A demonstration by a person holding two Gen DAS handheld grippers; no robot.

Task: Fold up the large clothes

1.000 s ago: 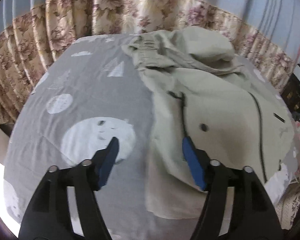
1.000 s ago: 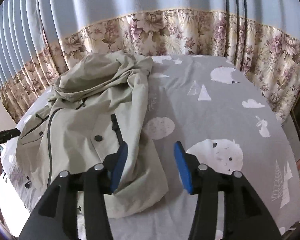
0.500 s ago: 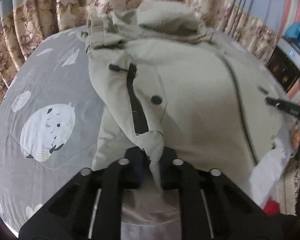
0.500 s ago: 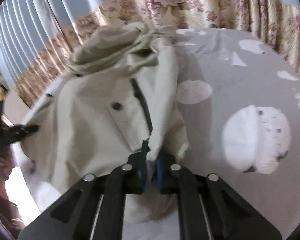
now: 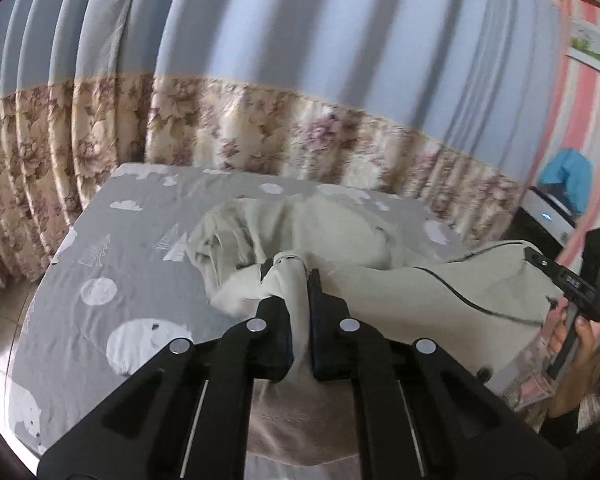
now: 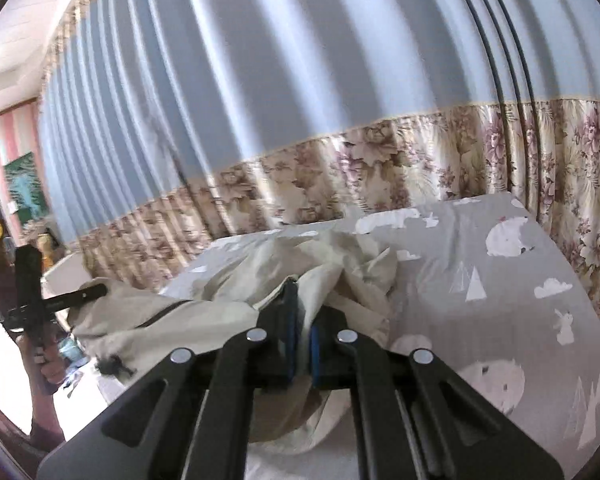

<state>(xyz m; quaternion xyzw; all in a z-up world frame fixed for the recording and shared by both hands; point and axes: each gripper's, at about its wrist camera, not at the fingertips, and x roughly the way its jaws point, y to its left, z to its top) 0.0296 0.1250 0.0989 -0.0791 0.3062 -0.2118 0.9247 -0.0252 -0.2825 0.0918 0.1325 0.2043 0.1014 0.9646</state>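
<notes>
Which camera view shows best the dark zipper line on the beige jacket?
The left wrist view: there the dark zipper line curves clearly across the lifted beige jacket, right of the left gripper. The right wrist view shows only a short, blurred piece, left of the right gripper.

My left gripper (image 5: 298, 276) is matt black plastic with small shiny metal rivets, and the coat (image 5: 420, 292) pinched in it is soft, matt beige cloth, creased, with a thin dark cord along a seam. My right gripper (image 6: 304, 312) is the same dull black plastic, its pads (image 6: 290, 320) a smoother blue. The bedsheet (image 6: 500, 280) is flat grey printed cotton, lightly wrinkled. The curtain (image 5: 300, 60) is pleated cloth with a faint sheen, its lower band flowered.
</notes>
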